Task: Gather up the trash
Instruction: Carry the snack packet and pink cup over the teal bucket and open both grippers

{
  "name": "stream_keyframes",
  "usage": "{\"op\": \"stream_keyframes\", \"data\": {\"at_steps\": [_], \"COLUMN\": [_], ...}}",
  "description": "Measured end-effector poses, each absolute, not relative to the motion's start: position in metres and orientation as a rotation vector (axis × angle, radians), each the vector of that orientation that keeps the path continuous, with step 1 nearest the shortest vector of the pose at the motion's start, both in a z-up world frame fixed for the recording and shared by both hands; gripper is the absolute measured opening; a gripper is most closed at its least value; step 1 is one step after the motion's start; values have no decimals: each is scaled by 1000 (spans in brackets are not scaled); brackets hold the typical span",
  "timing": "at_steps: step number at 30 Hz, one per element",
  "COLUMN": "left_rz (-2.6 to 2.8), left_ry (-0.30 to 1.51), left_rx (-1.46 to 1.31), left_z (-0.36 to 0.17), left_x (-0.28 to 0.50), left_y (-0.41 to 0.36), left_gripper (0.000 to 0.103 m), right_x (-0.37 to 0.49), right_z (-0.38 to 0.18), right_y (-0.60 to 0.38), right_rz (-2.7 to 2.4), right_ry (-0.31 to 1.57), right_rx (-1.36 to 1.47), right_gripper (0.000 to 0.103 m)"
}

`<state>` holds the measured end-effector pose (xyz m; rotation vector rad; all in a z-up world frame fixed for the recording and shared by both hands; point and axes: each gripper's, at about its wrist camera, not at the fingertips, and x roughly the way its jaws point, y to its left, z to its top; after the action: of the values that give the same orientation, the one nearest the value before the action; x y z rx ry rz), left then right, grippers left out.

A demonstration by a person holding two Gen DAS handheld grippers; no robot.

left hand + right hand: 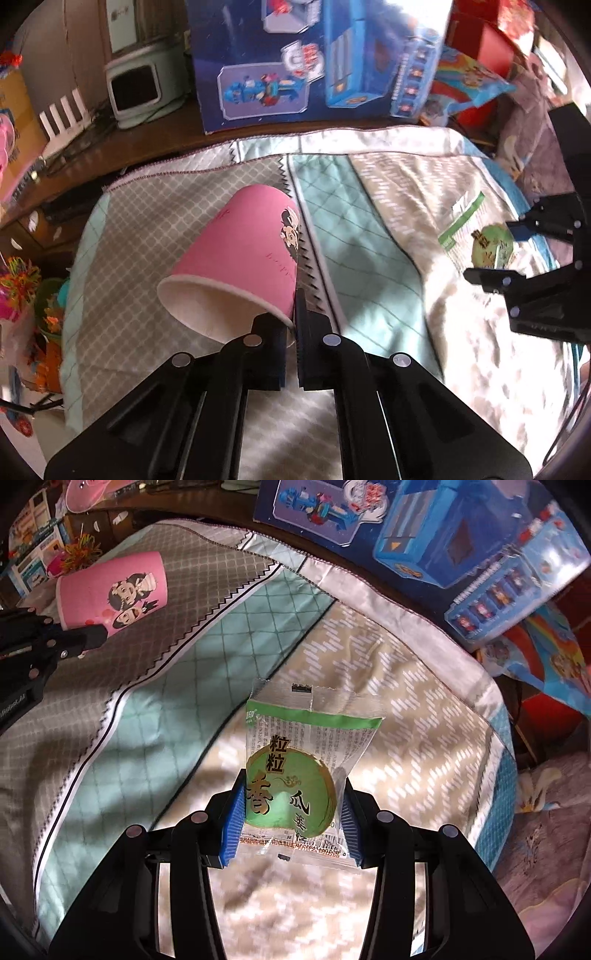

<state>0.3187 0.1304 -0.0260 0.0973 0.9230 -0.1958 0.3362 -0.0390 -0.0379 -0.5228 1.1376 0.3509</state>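
Note:
A pink paper cup [243, 254] with a cartoon print is tilted, its white mouth toward the camera. My left gripper [293, 332] is shut on the cup's rim, one finger inside and one outside. The cup [118, 590] also shows at the upper left of the right wrist view, with the left gripper [85, 637] at its rim. A green and clear snack wrapper [295, 775] sits between the blue pads [234, 823] of my right gripper [291, 823], which is shut on its two side edges. In the left wrist view the wrapper [476, 236] and right gripper [495, 251] are at the far right.
A quilted bedspread [369, 221] in grey, teal and beige covers the bed below both grippers. A large blue toy box [314, 59] leans behind the bed, with red boxes [491, 40] beside it. A small pale appliance [136, 88] and colourful toys [22, 288] stand at the left.

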Motion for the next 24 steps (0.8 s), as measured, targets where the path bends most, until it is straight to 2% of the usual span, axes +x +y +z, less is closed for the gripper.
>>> {"op": "stream_keyframes", "data": {"at_steps": [11, 24], "left_rz": [-297, -501], "left_ry": [900, 893], "left_rx": [161, 251], "left_z": [4, 16], "left_x": [236, 151], "left_y": [55, -90], "left_gripper": [4, 4], "right_x": [244, 113], "right_z": [-11, 0], "right_y": [-115, -260], "right_rz": [307, 195], "right_ry": [1128, 1116], "right_rx": [-460, -288], "right_gripper": [44, 44]}}
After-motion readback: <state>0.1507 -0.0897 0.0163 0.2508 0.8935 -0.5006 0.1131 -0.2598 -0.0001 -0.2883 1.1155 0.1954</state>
